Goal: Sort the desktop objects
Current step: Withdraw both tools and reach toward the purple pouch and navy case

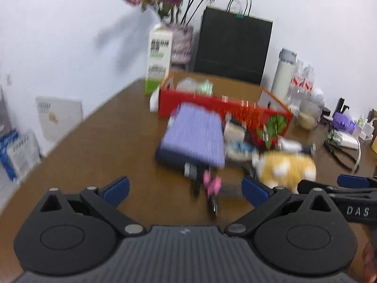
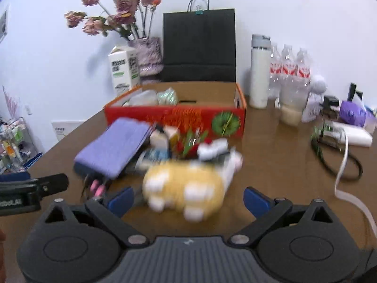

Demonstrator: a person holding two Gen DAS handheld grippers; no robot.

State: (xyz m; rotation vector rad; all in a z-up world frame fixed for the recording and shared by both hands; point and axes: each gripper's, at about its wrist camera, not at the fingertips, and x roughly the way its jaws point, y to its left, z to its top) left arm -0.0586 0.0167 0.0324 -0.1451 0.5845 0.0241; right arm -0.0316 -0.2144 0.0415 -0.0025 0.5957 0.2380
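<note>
Both the left gripper (image 1: 186, 189) and the right gripper (image 2: 188, 199) hover spread wide and empty above the brown wooden table (image 1: 99, 141), probably lining up a first pick. The yellow-and-white plush toy (image 2: 186, 186) lies just before the right gripper, its long axis running crosswise. The folded lilac cloth (image 2: 113, 146) beside it points towards the open red cardboard box (image 2: 176, 118), the likely destination.

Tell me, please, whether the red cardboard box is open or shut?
Open: the red cardboard box has no lid on top, and pale wrapped items show inside.
</note>
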